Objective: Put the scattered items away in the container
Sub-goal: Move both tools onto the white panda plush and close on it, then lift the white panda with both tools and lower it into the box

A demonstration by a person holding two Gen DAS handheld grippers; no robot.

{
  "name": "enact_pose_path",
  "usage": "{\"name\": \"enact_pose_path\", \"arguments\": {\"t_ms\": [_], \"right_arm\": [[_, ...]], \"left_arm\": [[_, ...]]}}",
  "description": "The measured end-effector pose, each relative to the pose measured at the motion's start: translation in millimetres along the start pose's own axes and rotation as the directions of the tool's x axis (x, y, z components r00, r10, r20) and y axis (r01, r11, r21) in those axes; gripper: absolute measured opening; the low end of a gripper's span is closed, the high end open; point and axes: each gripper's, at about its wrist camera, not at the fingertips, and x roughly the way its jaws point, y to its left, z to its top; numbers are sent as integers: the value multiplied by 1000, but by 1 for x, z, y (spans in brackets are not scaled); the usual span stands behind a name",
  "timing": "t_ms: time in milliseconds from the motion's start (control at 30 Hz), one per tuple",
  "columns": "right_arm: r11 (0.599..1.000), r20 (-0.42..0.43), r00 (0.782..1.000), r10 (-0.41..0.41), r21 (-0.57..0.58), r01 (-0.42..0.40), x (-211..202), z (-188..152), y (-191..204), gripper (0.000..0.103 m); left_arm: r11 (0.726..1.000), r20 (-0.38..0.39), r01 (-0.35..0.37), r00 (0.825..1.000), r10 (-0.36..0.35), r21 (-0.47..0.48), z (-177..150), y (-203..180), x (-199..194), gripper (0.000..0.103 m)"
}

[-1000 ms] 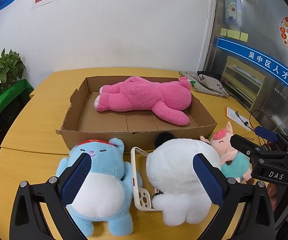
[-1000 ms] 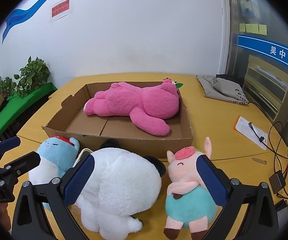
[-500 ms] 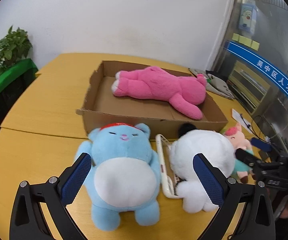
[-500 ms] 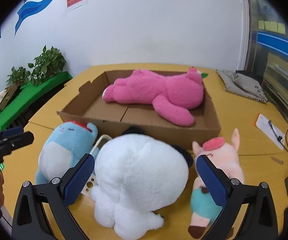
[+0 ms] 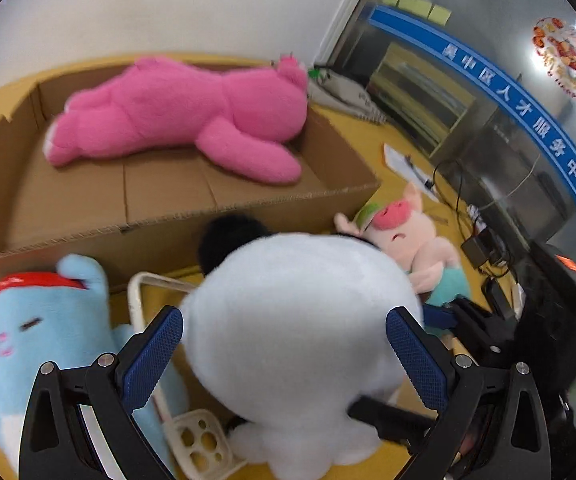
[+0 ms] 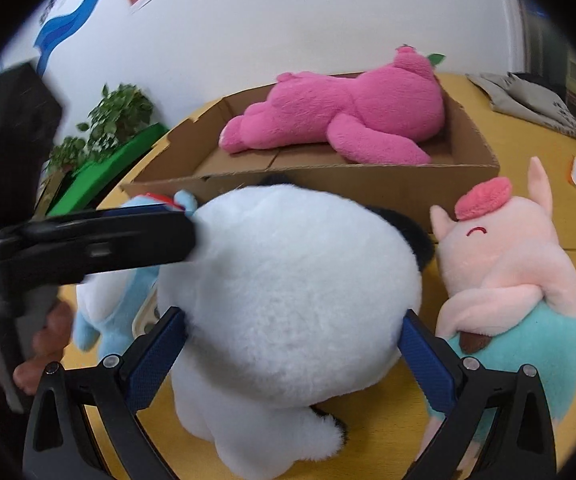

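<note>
A big white plush with black ears [image 5: 300,320] [image 6: 288,280] sits on the yellow table in front of the cardboard box [image 5: 88,232] [image 6: 368,184]. My left gripper [image 5: 284,356] is open and straddles the plush, one blue pad on each side. From the other side my right gripper [image 6: 290,354] straddles it too, also open. A pink plush [image 5: 184,112] [image 6: 348,112] lies in the box. Left of the white plush lies a blue plush [image 5: 36,328], and a pink pig plush [image 6: 508,280] is on its right. A cream phone case [image 5: 200,444] lies between the blue and white plushes.
A grey bag [image 6: 528,96] lies at the table's far right, with a paper [image 5: 404,164], cables and an adapter [image 5: 480,248] nearer. A potted plant [image 6: 108,120] stands off the left edge. A person's hand [image 6: 44,340] holds the left gripper's handle.
My left gripper swung right from the blue plush and closed in around the white plush. The right gripper moved forward around the same plush. Both finger gaps look unchanged.
</note>
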Motion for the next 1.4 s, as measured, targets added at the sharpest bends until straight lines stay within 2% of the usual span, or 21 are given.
{"name": "enact_pose_path", "arguments": {"t_ms": [100,267,333,400,500,600,700,867,1033,1233,1400], "right_arm": [[1000,9,1000,-19,-21,19,3,-4,1,103],[998,31,999,-38,-44,40,12,-4,6,102],[998,37,999,-38,-47,40,15,-6,10,97],[999,50,998,-25,-46,27,14,-6,12,84],[999,80,997,-7,-42,10,6,-8,13,72],[999,105,995,-1,-49,6,-8,-9,21,68],[996,173,985,-8,-90,24,-35,0,36,68],[983,300,953,25,-182,31,-82,42,62,68],[963,350,935,63,-268,36,-84,102,86,68],[967,324,940,104,-253,-20,-30,175,101,68],[974,276,954,119,-218,-58,41,214,108,68]], "left_arm": [[993,-28,93,995,-95,-71,-3,12,11,103],[989,-42,129,990,-132,-78,-5,16,11,91],[989,-43,124,991,-128,-77,-6,17,10,88],[988,-36,132,990,-135,-80,-7,18,7,84],[991,-19,126,992,-127,-51,-10,11,-5,80],[994,20,112,994,-111,-19,-10,-1,-28,80],[992,110,128,986,-128,9,-2,-12,-67,80],[992,239,106,964,-120,72,32,-20,-130,80],[993,302,53,950,-82,103,83,5,-166,80],[998,304,-17,953,-4,65,141,71,-166,80],[1000,256,-19,966,21,-13,175,145,-134,80]]}}
